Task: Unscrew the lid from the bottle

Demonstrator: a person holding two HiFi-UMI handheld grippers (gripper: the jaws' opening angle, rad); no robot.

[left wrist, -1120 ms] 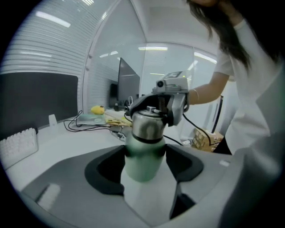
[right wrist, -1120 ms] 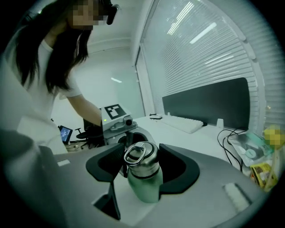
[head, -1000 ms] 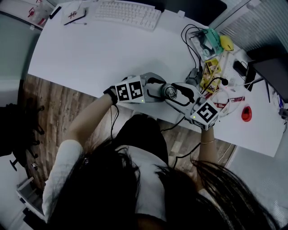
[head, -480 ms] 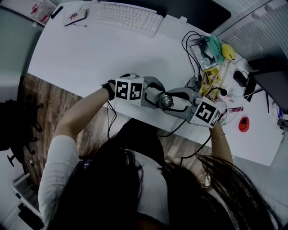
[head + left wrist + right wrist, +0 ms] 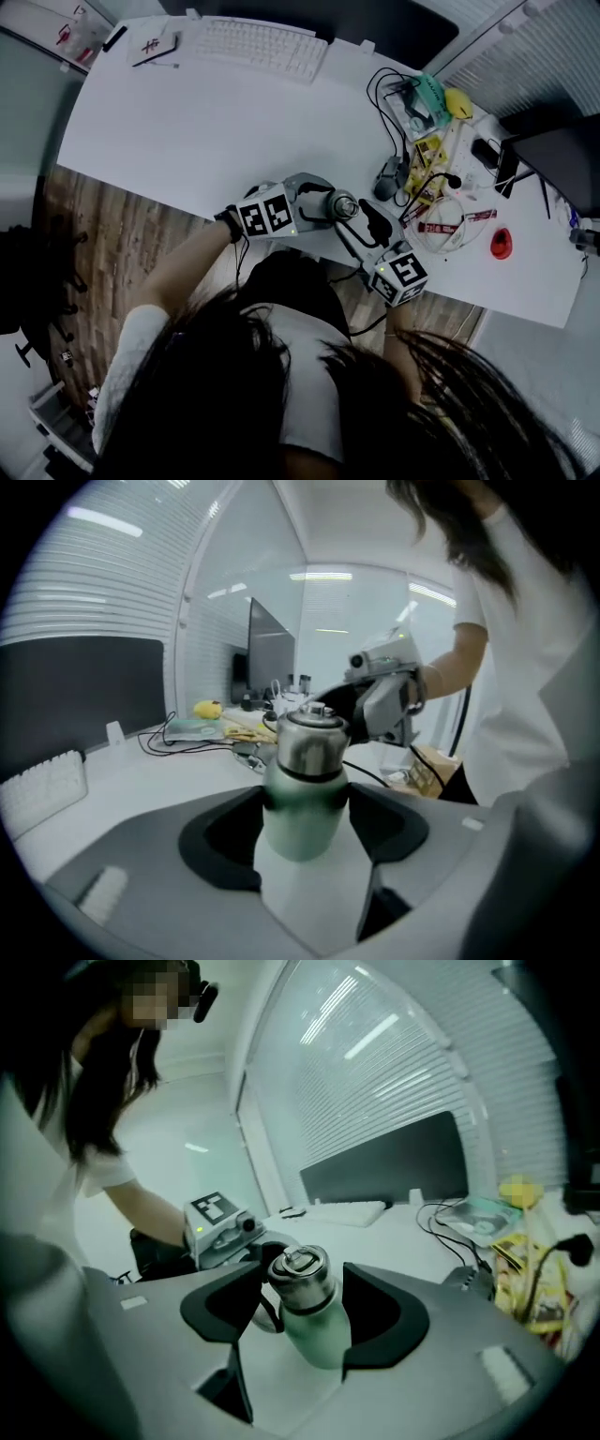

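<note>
White desk surface (image 5: 187,122) carries a white keyboard (image 5: 260,47) at its far left end. Near the front edge, the left gripper (image 5: 305,825) is clamped on the pale green metal bottle (image 5: 300,808), both pads pressing its body below the brushed steel screw lid (image 5: 310,744), which is on the bottle. Just to the right, the right gripper (image 5: 298,1321) has its jaws spread apart, the bottle showing in the gap between them, ungripped. Farther right lie tangled black cables (image 5: 398,89) and a small red object (image 5: 501,244).
</note>
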